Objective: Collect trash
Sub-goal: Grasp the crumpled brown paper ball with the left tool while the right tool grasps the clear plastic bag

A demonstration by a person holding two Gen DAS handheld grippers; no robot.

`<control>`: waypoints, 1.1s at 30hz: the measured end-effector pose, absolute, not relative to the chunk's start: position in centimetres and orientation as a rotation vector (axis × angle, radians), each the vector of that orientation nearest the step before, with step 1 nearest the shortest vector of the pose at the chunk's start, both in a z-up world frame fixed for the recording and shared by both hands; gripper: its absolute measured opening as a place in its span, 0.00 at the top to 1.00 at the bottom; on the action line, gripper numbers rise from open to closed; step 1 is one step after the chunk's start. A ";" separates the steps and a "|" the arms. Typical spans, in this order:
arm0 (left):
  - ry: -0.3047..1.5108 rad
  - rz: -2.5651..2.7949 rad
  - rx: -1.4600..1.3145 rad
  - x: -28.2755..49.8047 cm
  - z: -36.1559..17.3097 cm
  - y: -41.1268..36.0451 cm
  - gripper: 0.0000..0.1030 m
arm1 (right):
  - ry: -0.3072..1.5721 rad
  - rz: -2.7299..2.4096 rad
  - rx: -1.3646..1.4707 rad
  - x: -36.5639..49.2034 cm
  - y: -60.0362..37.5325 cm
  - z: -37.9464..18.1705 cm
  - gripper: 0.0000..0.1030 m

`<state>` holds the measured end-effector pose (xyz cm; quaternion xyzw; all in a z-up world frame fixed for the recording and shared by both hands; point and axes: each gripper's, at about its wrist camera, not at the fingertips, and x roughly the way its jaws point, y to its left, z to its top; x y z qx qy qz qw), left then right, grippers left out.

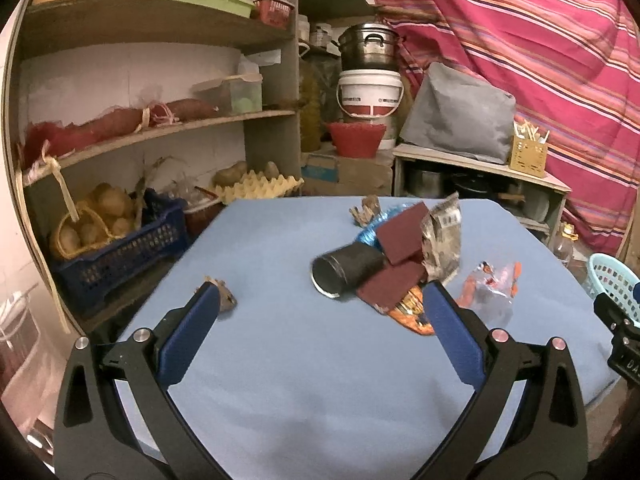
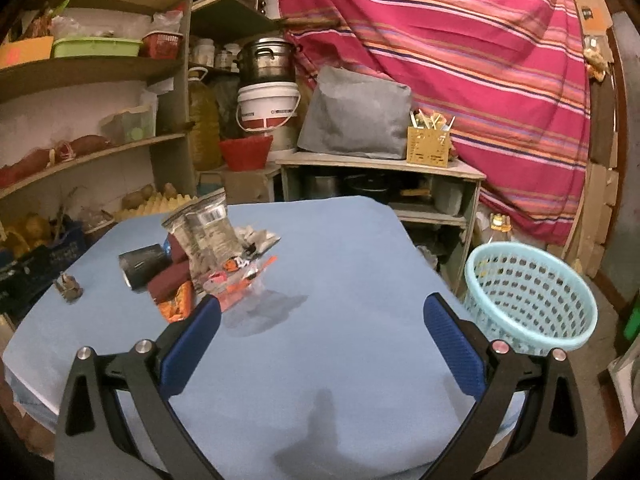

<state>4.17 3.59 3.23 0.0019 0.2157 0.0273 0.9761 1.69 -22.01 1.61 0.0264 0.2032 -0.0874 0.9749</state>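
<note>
Step in hand: nothing is picked up yet; the start of a first pick is judged, with all the trash lying on the table point(image 1: 304, 360).
Left gripper point(image 1: 322, 300): its jaws are held wide apart and empty, above the blue cloth, pointed at the pile.
Right gripper point(image 2: 322, 312): its jaws are also spread wide and hold nothing; the basket point(image 2: 532, 300) is seen just beyond its right finger.
Trash pile: a dark can point(image 1: 346, 270) lies on its side, touching two dark red pads point(image 1: 400, 234); a silver wrapper point(image 1: 442, 236) stands behind them, an orange wrapper point(image 1: 416, 312) lies under them.
Loose pieces: a clear plastic wrapper point(image 1: 494, 284) lies beside the pile; one brown scrap point(image 1: 226, 298) lies well apart, at the tip of the left finger.
Next move: one piece should probably be chosen, the jaws lowered around it and closed, then it is carried to the basket beside the table.
In the way: the pieces overlap, so a neighbour may be dragged along; the flat wrappers are judged hard to pinch.
Around: shelves point(image 1: 160, 132) with potatoes point(image 1: 104, 208) and an egg tray point(image 1: 260, 186) stand behind.
</note>
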 end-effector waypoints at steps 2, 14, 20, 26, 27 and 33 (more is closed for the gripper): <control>0.428 0.055 0.011 4.8 3.8 3.9 0.05 | 0.402 -0.183 0.043 2.4 -21.7 2.1 0.04; 0.446 0.059 0.012 11.2 5.0 7.5 0.05 | 0.365 -0.175 -0.015 8.8 -20.1 5.2 0.04; 0.510 0.088 0.026 13.4 2.4 9.2 0.05 | 0.383 -0.150 -0.061 11.4 -19.1 4.1 0.04; 0.600 0.131 0.051 15.2 -0.5 11.3 0.05 | 0.422 -0.146 -0.041 12.9 -19.7 2.1 0.04; 0.612 0.129 0.051 15.5 -1.0 11.6 0.05 | 0.431 -0.141 -0.031 13.2 -19.9 2.0 0.04; 0.667 0.118 0.033 16.9 -2.7 13.1 0.05 | 0.489 -0.133 -0.033 14.4 -19.5 1.0 0.04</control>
